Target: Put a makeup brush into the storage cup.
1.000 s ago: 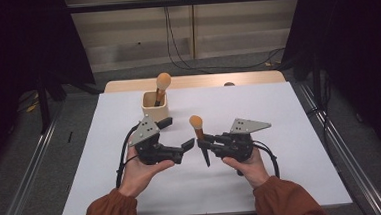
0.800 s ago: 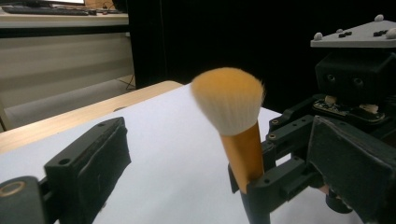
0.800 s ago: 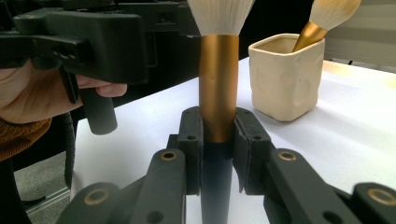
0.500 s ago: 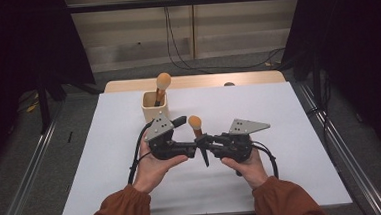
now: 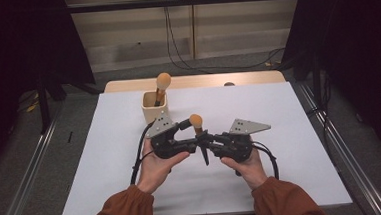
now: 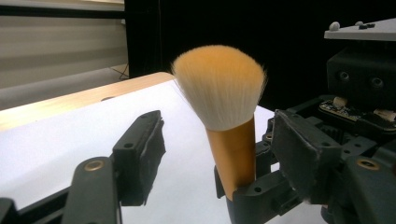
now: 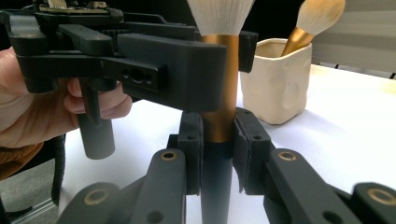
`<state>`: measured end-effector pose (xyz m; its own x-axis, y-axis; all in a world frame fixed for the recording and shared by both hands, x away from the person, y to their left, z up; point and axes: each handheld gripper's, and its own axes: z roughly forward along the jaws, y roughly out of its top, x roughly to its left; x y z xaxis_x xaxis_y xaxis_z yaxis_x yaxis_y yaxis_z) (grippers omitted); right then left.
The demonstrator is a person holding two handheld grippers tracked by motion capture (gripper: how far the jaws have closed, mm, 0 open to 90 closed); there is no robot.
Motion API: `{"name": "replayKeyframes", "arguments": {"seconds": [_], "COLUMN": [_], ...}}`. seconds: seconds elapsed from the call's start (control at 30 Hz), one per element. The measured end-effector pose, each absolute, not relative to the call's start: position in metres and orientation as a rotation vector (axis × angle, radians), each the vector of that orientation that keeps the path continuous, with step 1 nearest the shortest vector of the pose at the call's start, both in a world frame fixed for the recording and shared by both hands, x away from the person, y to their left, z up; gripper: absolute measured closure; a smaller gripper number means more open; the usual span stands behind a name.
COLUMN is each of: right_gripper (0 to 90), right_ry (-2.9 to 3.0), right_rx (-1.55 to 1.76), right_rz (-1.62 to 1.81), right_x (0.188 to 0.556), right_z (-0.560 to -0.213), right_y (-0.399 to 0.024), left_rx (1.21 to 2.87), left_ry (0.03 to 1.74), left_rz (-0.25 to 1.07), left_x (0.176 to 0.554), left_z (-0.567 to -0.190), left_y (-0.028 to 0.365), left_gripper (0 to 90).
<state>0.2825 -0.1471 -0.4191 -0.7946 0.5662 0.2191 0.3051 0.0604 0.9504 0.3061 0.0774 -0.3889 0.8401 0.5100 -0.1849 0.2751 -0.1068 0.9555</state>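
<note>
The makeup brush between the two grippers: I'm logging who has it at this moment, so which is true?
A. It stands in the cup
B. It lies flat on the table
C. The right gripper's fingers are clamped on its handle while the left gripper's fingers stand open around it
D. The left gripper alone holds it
C: in the right gripper view the right gripper is shut on the makeup brush, and in the left gripper view the left gripper is open around it.

White-topped table (image 5: pixel 291 146) w/ bare wood far edge; cream cup (image 5: pixel 154 105) on it, far-left of centre.
</note>
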Motion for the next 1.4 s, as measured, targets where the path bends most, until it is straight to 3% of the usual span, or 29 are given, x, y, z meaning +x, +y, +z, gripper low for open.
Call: {"name": "replayKeyframes", "arguments": {"seconds": [0.57,0.77,1.4], "right_gripper": [75.5,75.6,74.8], "right_ry": [2.093,2.094,2.109], "right_rx": [0.901,0.906,0.923], "right_rz": [1.816,1.816,1.819], "right_x": [0.2827,0.2831,0.2857], "right_z": [-0.4185,-0.4194,-0.4217], "right_y": [-0.149,-0.1488,-0.1471], "left_rx": [1.698,1.691,1.726], "left_ry": [0.618,0.605,0.599], "left_rz": [0.143,0.138,0.143], "left_x": [0.3094,0.3095,0.3099], "left_z": [-0.3907,-0.3911,-0.3914], "left_y": [0.0759,0.076,0.0754], "left_gripper": [54.8,67.6,70.1]}}
